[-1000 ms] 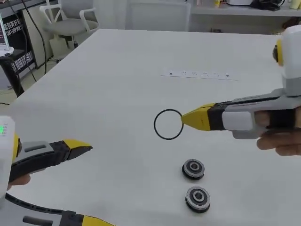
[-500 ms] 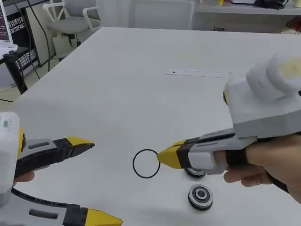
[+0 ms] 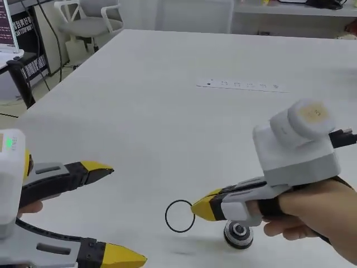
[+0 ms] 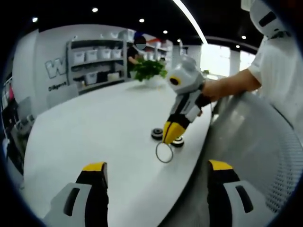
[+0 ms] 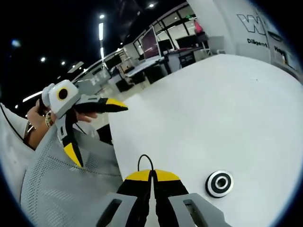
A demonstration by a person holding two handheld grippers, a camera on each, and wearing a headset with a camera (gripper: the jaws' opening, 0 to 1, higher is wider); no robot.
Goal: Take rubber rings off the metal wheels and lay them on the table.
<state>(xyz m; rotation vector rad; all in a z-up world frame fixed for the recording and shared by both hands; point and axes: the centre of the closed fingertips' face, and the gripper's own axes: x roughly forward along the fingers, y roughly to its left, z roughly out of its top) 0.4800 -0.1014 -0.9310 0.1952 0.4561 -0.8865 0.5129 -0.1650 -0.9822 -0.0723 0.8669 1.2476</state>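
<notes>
My right gripper is shut on a thin black rubber ring, which it holds low over the white table near the front edge. A metal wheel lies just under and behind that gripper. In the left gripper view the ring hangs from the right gripper, with two wheels behind it. My left gripper stands open and empty to the left of the ring. From the right gripper view the ring pokes out of the closed jaws, with one wheel at the right.
A flat white power strip lies farther back on the table. Office chairs stand beyond the far left corner. The table's front edge runs close under both grippers. A person stands by shelves in the distance.
The right gripper has carried the ring down and toward the front edge, past the wheels, and now covers one of them. The left gripper has stayed open in place.
</notes>
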